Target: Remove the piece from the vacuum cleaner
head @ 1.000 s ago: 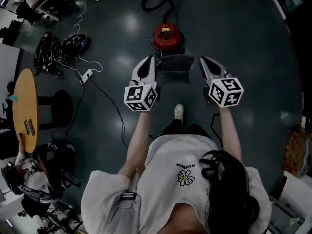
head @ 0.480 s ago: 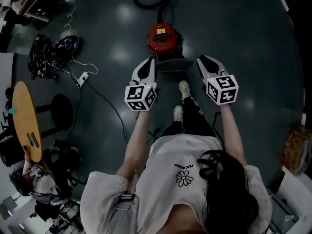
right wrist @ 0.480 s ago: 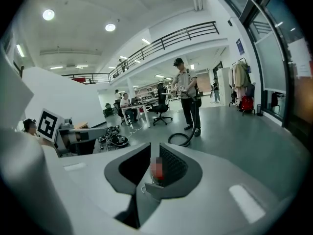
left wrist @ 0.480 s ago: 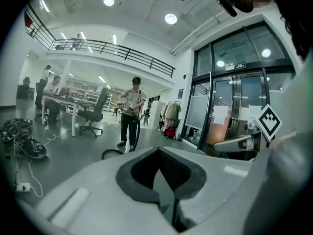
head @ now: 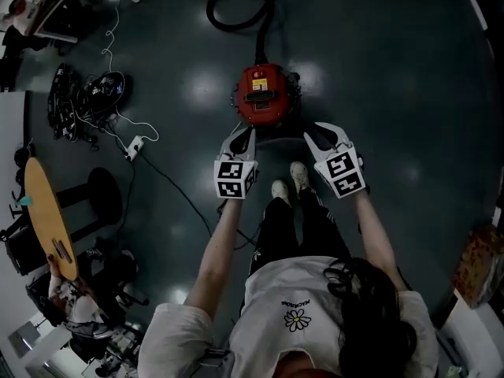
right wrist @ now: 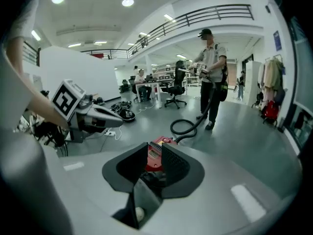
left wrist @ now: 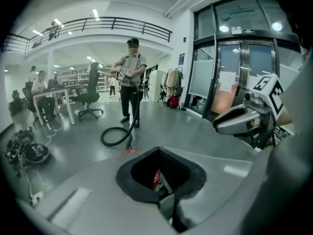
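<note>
As I step up to the vacuum cleaner: the red canister sits on the floor, lower in my head view than a second ago, with both tools at its near side.
Left tool: at the canister's near left edge. Its tips look drawn together around an empty hollow, holding nothing, and only a sliver of red shows beneath.
Right tool: at the near right edge. Its jaws stand a narrow slot apart with the red body visible through the slot, and nothing is gripped.
Change: the two tools have come closer to each other. My shoes have drawn level just behind them.
Piece: a second ago a grey boxy part showed plainly between the tools. Now I see only a dark curved edge just this side of the red body. I take that for the piece, though I can't be sure, and it appears to be on the machine.
Meaning: I judge the approach nearly done and the removal not begun. The left tool would need to open before either takes hold.
</note>
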A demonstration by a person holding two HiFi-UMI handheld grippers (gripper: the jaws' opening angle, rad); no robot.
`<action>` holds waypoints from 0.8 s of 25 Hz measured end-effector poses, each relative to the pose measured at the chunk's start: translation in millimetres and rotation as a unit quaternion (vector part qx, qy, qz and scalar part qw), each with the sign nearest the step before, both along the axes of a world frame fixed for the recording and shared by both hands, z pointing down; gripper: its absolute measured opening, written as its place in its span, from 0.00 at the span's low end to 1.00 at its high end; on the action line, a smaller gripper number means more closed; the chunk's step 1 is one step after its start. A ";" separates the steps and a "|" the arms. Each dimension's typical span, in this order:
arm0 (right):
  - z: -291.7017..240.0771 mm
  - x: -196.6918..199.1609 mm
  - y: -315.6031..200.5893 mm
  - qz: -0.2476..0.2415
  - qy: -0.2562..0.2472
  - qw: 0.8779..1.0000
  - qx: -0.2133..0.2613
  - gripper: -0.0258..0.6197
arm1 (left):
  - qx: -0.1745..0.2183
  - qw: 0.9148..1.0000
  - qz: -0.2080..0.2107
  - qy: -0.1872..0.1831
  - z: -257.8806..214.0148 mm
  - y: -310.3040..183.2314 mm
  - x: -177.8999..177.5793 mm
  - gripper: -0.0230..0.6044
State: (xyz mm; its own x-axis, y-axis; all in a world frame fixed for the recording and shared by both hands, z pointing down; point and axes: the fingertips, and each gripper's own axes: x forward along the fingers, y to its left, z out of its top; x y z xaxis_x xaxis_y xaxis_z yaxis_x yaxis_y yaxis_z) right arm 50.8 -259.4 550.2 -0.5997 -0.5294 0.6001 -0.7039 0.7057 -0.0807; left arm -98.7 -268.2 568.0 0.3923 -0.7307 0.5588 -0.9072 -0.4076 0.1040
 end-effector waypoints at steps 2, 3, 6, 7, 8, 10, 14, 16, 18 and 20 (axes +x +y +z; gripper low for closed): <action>41.4 -9.5 1.1 -0.042 0.033 0.999 -0.002 0.21 | -0.022 1.000 -0.004 0.007 41.3 -18.9 -1.2 0.04; 69.9 -12.3 3.7 -0.068 0.056 0.996 -0.010 0.24 | -0.030 0.999 -0.009 0.006 66.0 -30.4 -2.1 0.04; 168.5 -12.9 11.2 -0.144 0.142 0.979 -0.031 0.29 | -0.047 0.998 -0.032 0.003 138.9 -71.9 0.2 0.04; 198.8 -12.8 16.8 -0.165 0.166 0.972 -0.038 0.31 | -0.050 0.998 -0.036 -0.001 160.7 -80.7 0.3 0.04; 226.8 -12.8 23.3 -0.183 0.185 0.964 -0.048 0.32 | -0.056 0.998 -0.039 -0.006 181.0 -85.7 -0.2 0.04; 276.3 -13.4 33.1 -0.210 0.214 0.951 -0.071 0.36 | -0.066 0.997 -0.040 -0.011 213.9 -92.1 -0.8 0.04; 345.6 -16.5 46.0 -0.242 0.247 0.930 -0.125 0.37 | -0.097 0.994 -0.037 -0.023 262.1 -86.7 -5.5 0.04; 364.9 -16.5 48.4 -0.246 0.260 0.922 -0.148 0.35 | -0.100 0.994 -0.035 -0.025 271.1 -83.8 -5.2 0.04; 380.0 -13.7 50.1 -0.256 0.289 0.909 -0.156 0.27 | -0.094 0.995 -0.036 -0.021 273.0 -85.0 -5.7 0.04; 386.8 -11.5 53.8 -0.274 0.319 0.895 -0.151 0.10 | -0.094 0.995 -0.042 -0.013 275.6 -86.6 -7.7 0.04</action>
